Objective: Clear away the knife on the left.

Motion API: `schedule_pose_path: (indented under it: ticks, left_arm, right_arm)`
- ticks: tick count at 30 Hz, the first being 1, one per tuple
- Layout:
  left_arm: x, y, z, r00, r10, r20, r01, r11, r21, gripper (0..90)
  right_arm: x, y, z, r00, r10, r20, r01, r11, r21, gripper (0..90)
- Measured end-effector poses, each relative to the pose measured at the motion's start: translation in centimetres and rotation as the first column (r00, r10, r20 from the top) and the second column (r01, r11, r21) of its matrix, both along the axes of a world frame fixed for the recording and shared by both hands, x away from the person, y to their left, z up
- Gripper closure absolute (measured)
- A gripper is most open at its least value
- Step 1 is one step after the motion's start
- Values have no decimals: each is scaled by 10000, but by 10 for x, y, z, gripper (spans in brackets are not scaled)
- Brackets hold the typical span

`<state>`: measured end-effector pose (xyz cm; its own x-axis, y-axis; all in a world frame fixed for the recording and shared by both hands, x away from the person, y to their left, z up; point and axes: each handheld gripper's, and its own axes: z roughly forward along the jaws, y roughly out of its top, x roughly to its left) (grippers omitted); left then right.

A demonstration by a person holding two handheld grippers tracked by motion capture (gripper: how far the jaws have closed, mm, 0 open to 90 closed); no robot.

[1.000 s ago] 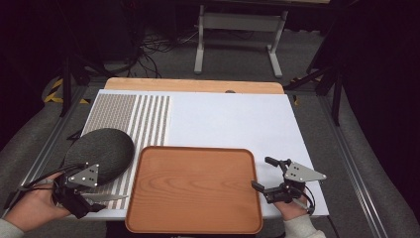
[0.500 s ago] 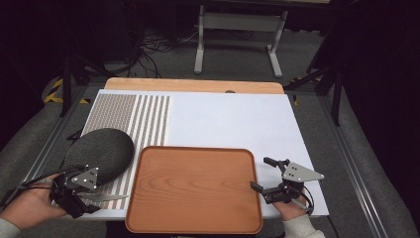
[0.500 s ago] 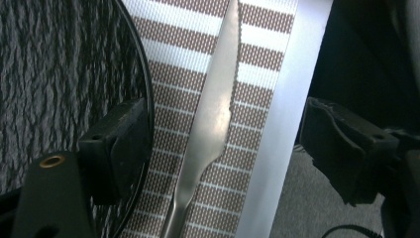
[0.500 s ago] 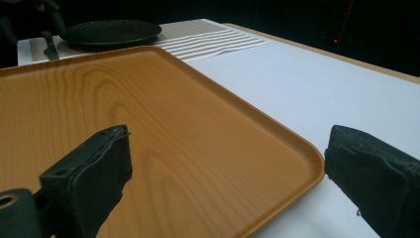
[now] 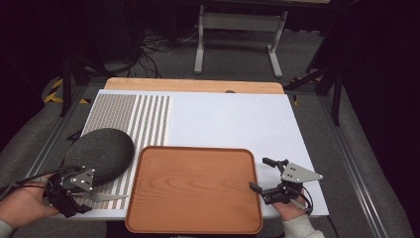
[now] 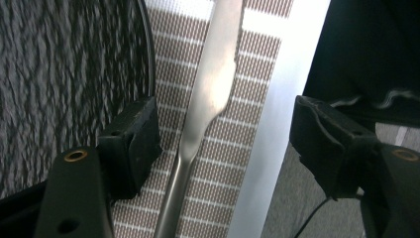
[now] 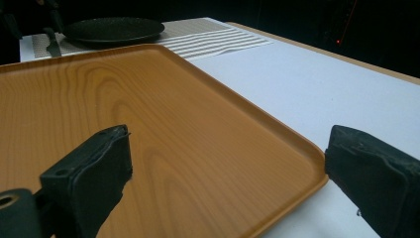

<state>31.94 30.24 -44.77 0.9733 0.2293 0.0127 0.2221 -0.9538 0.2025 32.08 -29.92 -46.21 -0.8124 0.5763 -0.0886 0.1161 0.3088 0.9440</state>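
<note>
Near the table's front left corner, a smooth, flat metal knife (image 6: 208,99) is seen lying on the striped woven placemat (image 5: 148,114), just beside the round, dark, speckled plate (image 5: 99,153). It is straddled by the left gripper (image 6: 225,134), whose jaws have just been closing yet are kept clear of the blade. At the rounded corner of the rectangular wood-grained tray (image 5: 193,188), the right gripper (image 7: 228,173) is held wide, with nothing grasped.

The far half of the bench (image 5: 233,116) lies free. Nearer, a wooden tray (image 5: 194,188) fills the middle. A dark plate (image 5: 101,153) and knife (image 5: 101,197) crowd the left.
</note>
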Motion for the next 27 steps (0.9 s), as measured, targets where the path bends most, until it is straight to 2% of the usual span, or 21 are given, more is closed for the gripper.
schedule_pose_path:
  ticks: [4,7,14,19,24,27]
  left_arm:
    - [2,4,1,9997,176,-157,-174,9998,120,324]
    - [3,5,1,10000,-5,-96,9,9992,388,353]
    - [4,7,-1,9998,-8,-217,28,9958,910,417]
    - [8,8,-5,9990,6,-446,44,9938,1113,454]
    - [10,9,-7,9988,46,-497,18,9918,1278,479]
    - [13,10,-7,9989,-139,-449,198,9906,1353,535]
  right_arm:
    - [0,0,0,10000,21,18,-21,10000,26,49]
    - [0,0,0,10000,29,26,-29,10000,-28,51]
    - [0,0,0,10000,34,25,-34,10000,-71,53]
    - [0,0,0,10000,80,21,-80,9999,-66,54]
    - [0,1,0,9999,102,-2,-102,9999,-93,55]
    - [0,1,0,9999,128,-24,-128,9999,-105,55]
